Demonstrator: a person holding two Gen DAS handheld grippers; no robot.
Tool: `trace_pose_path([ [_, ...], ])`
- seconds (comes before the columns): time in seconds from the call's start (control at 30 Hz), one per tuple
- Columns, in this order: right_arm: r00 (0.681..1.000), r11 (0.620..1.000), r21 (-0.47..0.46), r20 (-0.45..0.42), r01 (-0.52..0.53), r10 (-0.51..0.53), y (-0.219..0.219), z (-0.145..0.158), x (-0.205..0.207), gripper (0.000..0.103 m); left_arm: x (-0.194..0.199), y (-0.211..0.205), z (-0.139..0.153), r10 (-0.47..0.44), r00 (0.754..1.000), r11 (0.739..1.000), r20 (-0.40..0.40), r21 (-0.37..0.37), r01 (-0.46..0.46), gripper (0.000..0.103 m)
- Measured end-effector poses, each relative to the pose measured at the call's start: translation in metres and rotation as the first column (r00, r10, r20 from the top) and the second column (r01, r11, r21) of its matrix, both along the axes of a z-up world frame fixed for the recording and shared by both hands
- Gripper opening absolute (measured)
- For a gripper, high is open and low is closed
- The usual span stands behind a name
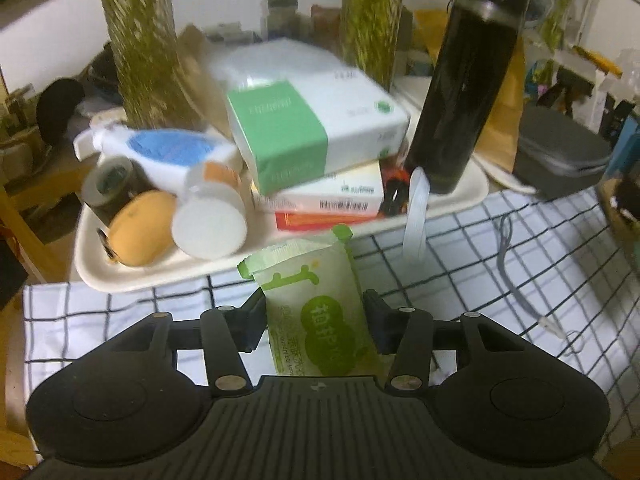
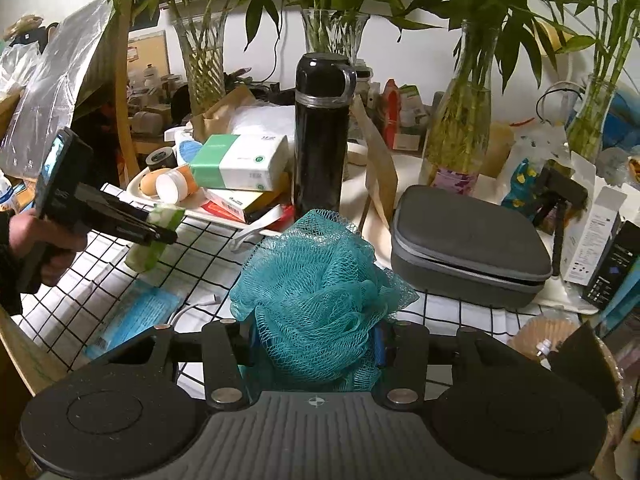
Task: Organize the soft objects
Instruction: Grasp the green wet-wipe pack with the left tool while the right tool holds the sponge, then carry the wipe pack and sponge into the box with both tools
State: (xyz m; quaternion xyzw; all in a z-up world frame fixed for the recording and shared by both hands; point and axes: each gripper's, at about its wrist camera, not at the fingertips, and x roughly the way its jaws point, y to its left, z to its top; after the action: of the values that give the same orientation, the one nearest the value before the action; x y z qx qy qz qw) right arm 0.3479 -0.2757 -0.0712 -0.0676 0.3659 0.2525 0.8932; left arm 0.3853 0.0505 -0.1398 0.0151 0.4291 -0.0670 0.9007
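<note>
Left gripper [image 1: 314, 314]: our jaws grip one green soap packet [image 1: 320, 304], lifted above the checked cloth [image 1: 520, 248].
Tray [image 1: 120, 276]: one, holding three stacked boxes, one black flask [image 1: 464, 96].
Right gripper [image 2: 314, 344]: our jaws clamp one teal mesh sponge [image 2: 316, 292], over the surface.
Vases: we count four.

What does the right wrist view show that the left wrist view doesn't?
Only the right wrist view: the teal mesh sponge held in the right gripper, and the blue packet on the cloth. Only the left wrist view: the grey cord. Both: the green soap packet clamped in the left gripper, the black flask, the tray.
</note>
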Motion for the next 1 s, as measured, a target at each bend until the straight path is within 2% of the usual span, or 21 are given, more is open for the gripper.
trace_pose_path([
  [0.13, 1.000, 1.000, -0.018, 0.005, 0.009, -0.009, 0.003, 0.003, -0.002, 0.051, -0.010, 0.003, 0.021, -0.003, 1.000, 0.999, 0.028, -0.036, 0.004, 0.049],
  [0.3, 1.000, 0.999, -0.020, 0.011, 0.024, -0.024, 0.005, 0.010, -0.006, 0.051, -0.029, -0.003, 0.043, -0.043, 0.997, 0.999, 0.071, -0.018, 0.045, 0.049],
  [0.47, 0.999, 0.999, 0.016, 0.002, 0.044, -0.044, 0.004, 0.016, -0.012, 0.051, -0.049, -0.010, 0.058, -0.077, 0.992, 0.997, 0.098, -0.007, 0.078, 0.049],
  [0.67, 0.999, 0.999, 0.029, 0.009, 0.044, -0.044, 0.002, 0.021, -0.024, 0.051, -0.076, -0.010, 0.081, -0.086, 0.987, 0.996, 0.139, -0.027, 0.091, 0.049],
  [1.0, 0.998, 0.982, 0.191, 0.067, 0.006, -0.020, -0.024, 0.051, -0.060, 0.051, -0.127, -0.030, 0.134, -0.136, 0.957, 0.988, 0.257, -0.036, 0.151, 0.049],
])
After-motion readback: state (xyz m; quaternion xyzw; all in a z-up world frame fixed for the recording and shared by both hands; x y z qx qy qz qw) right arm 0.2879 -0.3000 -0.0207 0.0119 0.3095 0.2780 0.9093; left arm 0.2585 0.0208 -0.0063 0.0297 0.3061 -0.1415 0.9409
